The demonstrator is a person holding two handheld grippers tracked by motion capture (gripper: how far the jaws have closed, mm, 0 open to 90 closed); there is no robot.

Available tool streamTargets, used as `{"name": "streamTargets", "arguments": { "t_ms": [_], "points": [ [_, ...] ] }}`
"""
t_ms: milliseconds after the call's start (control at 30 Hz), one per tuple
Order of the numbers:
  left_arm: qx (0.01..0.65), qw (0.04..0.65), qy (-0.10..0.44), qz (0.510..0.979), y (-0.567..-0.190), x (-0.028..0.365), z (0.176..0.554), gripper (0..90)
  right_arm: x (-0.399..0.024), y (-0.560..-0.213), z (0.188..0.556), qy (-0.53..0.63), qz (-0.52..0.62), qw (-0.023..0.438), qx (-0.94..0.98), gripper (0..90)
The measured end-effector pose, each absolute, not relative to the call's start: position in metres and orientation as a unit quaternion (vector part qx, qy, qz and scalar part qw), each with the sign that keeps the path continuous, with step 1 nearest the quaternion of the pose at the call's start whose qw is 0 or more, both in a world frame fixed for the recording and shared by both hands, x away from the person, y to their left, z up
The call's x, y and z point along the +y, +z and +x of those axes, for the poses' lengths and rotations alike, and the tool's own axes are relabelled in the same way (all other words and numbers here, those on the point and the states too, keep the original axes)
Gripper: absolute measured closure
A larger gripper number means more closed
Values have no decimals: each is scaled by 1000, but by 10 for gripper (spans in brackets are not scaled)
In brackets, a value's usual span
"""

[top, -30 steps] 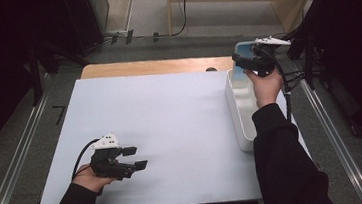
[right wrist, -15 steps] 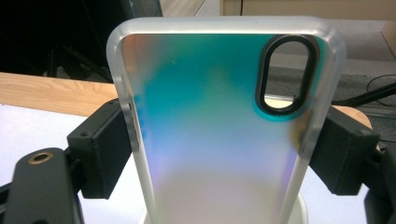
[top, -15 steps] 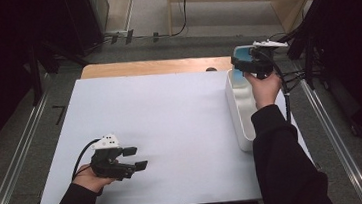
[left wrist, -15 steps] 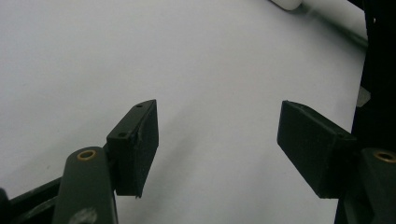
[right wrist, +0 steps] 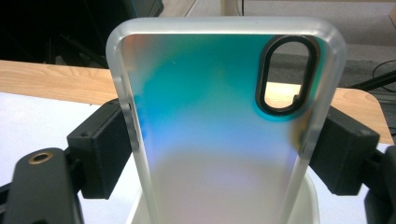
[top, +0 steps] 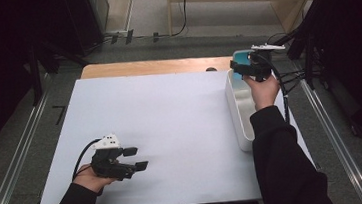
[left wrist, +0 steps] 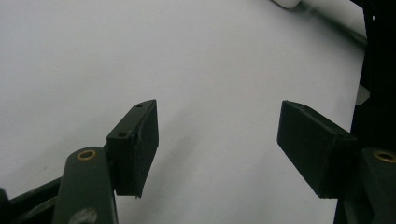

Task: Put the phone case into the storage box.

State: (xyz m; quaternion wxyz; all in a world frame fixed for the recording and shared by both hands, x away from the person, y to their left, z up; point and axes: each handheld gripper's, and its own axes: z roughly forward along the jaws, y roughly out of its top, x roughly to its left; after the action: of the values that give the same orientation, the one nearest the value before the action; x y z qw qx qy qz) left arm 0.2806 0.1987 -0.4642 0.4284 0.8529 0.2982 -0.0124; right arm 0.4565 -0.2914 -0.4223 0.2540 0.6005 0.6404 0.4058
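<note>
On the wide white surface [top: 171, 128], which has a strip of bare wood [top: 155, 67] along its far edge, almost nothing lies in the middle. At the right side of the surface stands a long white bin [top: 237, 111], with its long side running away from the person. The person's right arm, in a dark sleeve [top: 280, 158], reaches over this bin. The right hand-held gripper [top: 246, 68] is held above the far end of the bin, and its jaws are clamped on a phone case [right wrist: 219, 116], one jaw on each long edge. The case stands upright between the jaws, with frosted clear edges and a back that changes from teal and blue at the top to a pale pinkish tone lower down. An oval camera opening [right wrist: 286, 74] with a dark rim sits in the upper corner of the case, and the wood is visible through it. Near the front left corner of the surface, the left hand-held gripper [top: 137, 159] is held low over the white sheet, pointing to the right. Its jaws are wide apart, with nothing between them.
</note>
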Motion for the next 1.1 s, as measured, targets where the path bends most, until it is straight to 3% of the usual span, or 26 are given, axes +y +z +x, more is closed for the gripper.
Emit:
{"name": "streamTargets", "arguments": {
  "t_ms": [1100],
  "points": [
    [293,428,-12,855,-463,196,283,291,-287,-436,458,355,599,237,678,148]
  ]
}}
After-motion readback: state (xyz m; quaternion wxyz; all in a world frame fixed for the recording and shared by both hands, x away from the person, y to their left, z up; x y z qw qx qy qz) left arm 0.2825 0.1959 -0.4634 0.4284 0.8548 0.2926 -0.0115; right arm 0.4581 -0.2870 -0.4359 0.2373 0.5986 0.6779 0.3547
